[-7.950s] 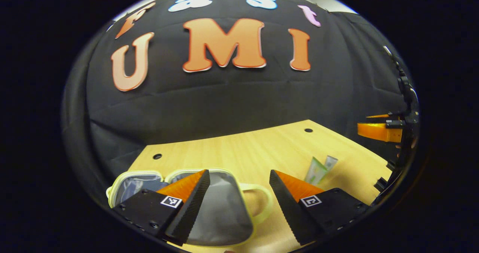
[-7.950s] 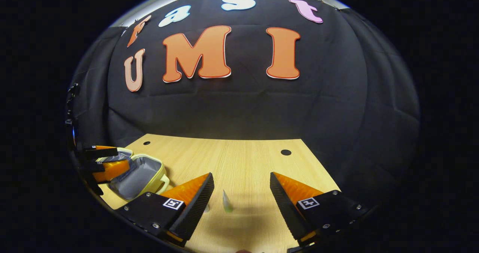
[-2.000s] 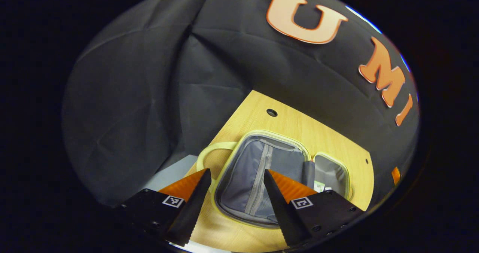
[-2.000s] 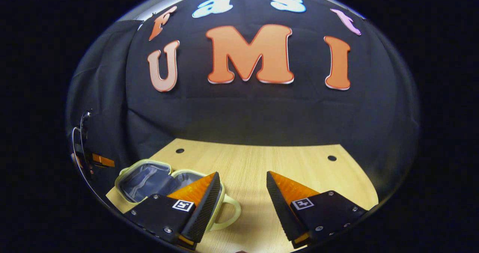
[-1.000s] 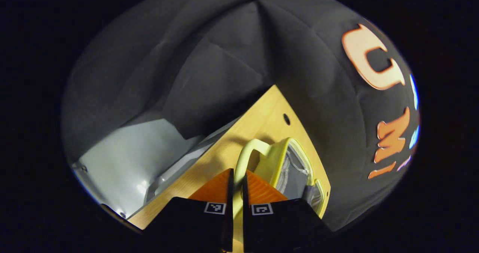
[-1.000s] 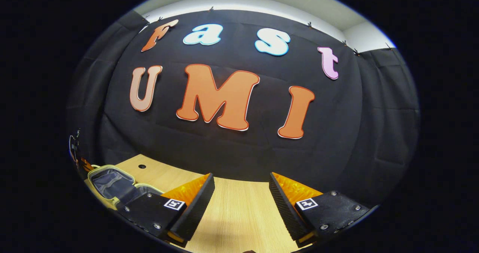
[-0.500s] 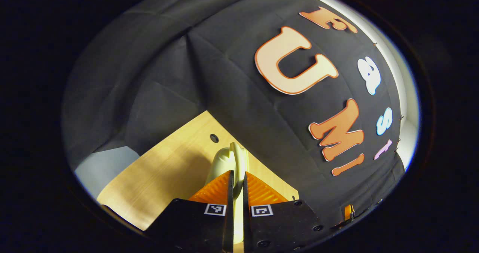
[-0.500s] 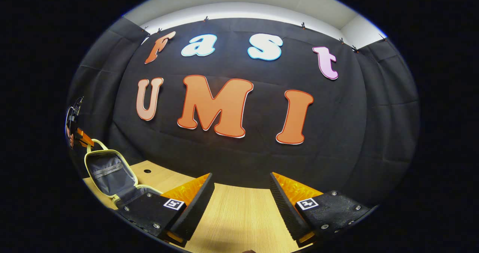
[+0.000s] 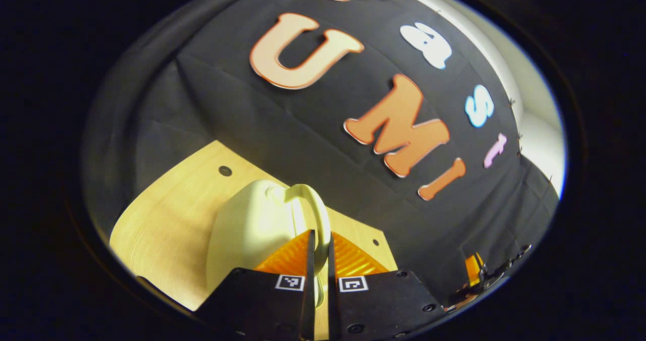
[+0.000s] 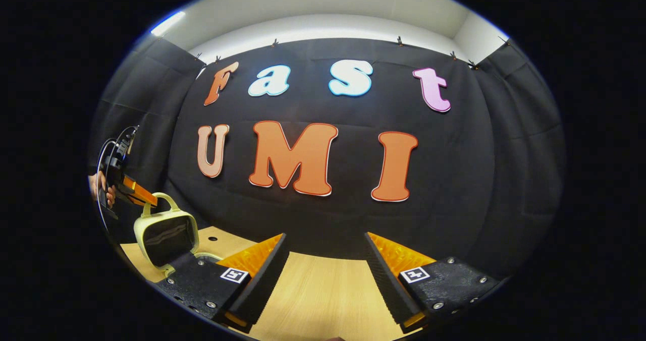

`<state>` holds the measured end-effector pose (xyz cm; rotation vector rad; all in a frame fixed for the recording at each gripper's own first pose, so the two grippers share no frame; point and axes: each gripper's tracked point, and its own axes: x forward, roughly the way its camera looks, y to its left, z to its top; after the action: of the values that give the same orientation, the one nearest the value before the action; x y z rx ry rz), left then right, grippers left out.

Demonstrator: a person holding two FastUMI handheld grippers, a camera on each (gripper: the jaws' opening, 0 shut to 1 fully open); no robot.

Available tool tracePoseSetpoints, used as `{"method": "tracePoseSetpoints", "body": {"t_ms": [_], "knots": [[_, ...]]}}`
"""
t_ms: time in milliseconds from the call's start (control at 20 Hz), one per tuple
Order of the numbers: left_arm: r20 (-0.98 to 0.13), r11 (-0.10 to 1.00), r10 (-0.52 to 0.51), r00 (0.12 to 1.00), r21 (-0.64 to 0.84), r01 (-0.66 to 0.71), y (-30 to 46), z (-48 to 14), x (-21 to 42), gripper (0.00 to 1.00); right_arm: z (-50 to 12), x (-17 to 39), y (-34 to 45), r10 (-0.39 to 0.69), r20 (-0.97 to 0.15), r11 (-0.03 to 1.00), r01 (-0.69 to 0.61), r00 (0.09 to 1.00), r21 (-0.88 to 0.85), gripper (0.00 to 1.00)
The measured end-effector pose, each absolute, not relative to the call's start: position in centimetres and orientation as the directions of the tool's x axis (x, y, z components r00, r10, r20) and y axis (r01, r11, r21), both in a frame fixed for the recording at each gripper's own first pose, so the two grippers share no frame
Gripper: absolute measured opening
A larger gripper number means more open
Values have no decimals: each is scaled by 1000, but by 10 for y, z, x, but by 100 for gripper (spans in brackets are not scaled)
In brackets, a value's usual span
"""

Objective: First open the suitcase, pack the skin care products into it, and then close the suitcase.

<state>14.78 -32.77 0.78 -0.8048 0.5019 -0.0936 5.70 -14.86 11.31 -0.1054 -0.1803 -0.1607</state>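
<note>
Left tongs (image 9: 318,260) pinched tight on the suitcase handle (image 9: 315,207). Right tongs (image 10: 323,270) wide open, holding nothing. Best to swing the lid (image 10: 166,235) over slowly.

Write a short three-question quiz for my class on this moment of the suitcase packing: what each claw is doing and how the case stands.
1. True or false: the left claw is shut on the suitcase handle.
2. In the right gripper view, the suitcase lid is: A) lying flat open on the table; B) raised on edge, its dark lining facing the camera; C) fully shut.
3. Fill in: the right claw is ____, with nothing between its fingers.

Key: 1 true; 2 B; 3 open.
</note>
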Motion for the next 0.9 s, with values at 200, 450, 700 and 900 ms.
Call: {"method": "tracePoseSetpoints", "body": {"t_ms": [200,450,700,900], "knots": [[-397,679,-367,841,-732,-49,-414,-6,165,10,100,41,-185,-174,162,981,185,971,-59,94],[-420,635,-495,761,-772,-12,-497,-37,169,11,91,39,-203,-171,146,983,178,974,-38,94],[-499,674,-572,651,-738,26,-552,-71,160,11,89,44,-196,-153,145,987,158,978,-24,94],[-595,761,-575,561,-642,99,-598,-109,149,11,78,52,-180,-116,119,992,121,986,-40,94]]}}
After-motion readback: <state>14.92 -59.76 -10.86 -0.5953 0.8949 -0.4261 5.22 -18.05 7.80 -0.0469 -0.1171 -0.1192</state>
